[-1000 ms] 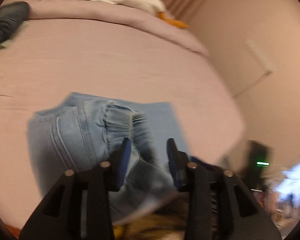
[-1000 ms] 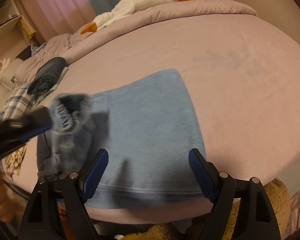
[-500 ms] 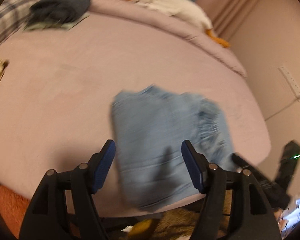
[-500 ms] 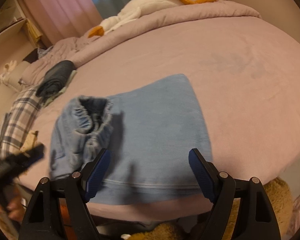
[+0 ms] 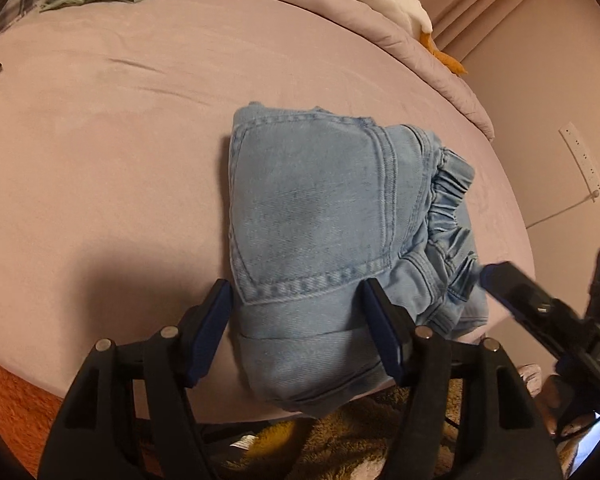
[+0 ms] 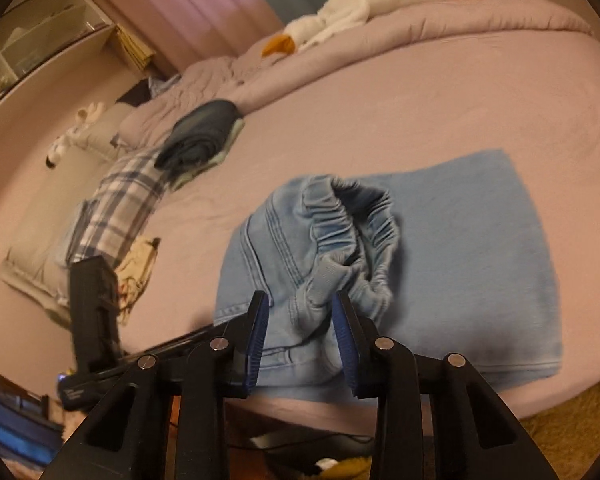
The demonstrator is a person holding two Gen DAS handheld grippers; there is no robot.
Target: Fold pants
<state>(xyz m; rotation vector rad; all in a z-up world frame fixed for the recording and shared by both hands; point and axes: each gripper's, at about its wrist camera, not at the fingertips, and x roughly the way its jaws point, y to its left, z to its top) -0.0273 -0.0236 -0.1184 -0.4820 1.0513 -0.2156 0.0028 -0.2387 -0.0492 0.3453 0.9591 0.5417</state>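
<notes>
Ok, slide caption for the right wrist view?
Right gripper closing around folded jeans at the elastic waistband, on the bed.

The pants, made of light blue denim, are seen folded into a compact bundle at the near edge of the pink bed, partly on a flat blue towel. A stitched back pocket is turned upward on top, and the gathered elastic waistband is bunched at the bundle's right side, standing slightly open. The lowest folded layer is seen to overhang the mattress edge a little.
</notes>
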